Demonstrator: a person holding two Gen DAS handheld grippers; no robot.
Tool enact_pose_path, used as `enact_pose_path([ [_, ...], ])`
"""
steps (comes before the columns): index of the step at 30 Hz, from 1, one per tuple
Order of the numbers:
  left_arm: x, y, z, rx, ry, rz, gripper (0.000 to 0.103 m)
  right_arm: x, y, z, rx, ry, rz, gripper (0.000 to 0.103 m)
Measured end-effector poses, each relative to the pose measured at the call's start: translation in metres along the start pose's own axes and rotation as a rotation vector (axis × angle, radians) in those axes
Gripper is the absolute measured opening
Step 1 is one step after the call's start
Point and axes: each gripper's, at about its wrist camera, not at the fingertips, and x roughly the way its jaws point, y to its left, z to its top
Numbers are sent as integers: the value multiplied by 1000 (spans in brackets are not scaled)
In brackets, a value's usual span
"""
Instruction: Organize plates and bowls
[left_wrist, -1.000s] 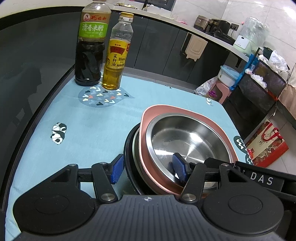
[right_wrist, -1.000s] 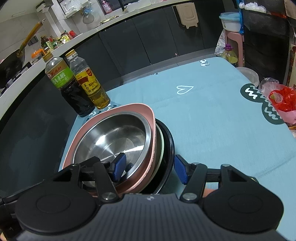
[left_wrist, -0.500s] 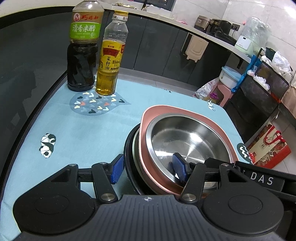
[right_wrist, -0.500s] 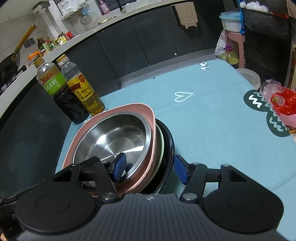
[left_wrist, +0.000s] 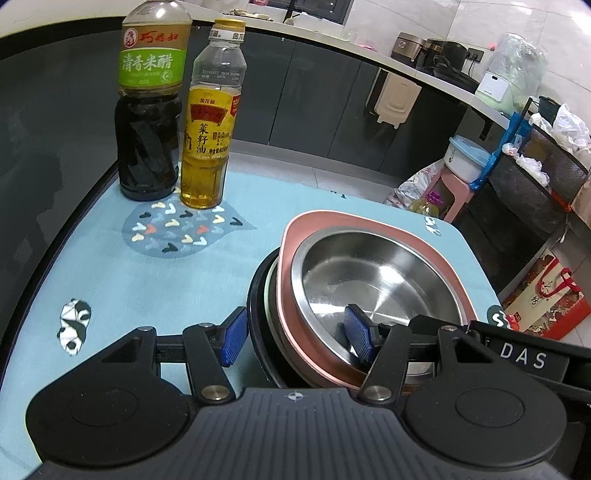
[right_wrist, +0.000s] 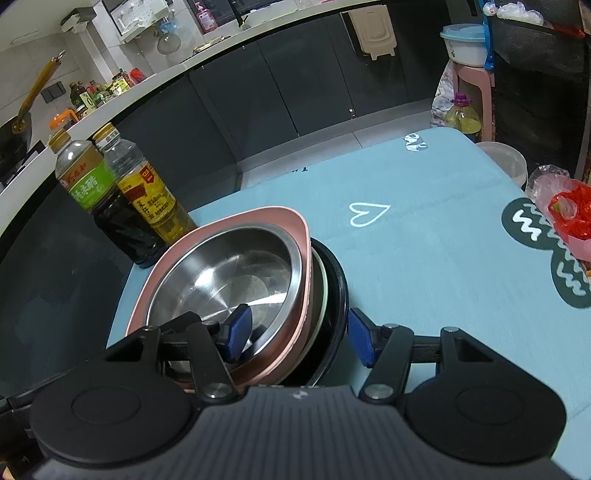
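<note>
Left wrist view: nested stack (left_wrist: 280, 314) of dishes carried over the blue tabletop (left_wrist: 147, 280), near two bottles (left_wrist: 177, 122). Left claw (left_wrist: 295, 338) clamped across one side of the stack, right claw (right_wrist: 299, 338) across the other side, one pad inside the steel bowl (left_wrist: 369, 280), one outside the black plate (left_wrist: 256, 314). Step in hand, probably: moving the whole stack to its place. Next: lowering level, both claws together, then releasing. Shiny steel bowl on top, in a pink squarish dish (left_wrist: 332, 221), pale plate below, black plate lowest.
</note>
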Motion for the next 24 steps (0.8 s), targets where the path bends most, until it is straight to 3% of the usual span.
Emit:
enact_pose_path([
  [24, 25, 3, 11, -8, -34, -4, 53, 22, -4, 17, 6, -10, -7, 58],
])
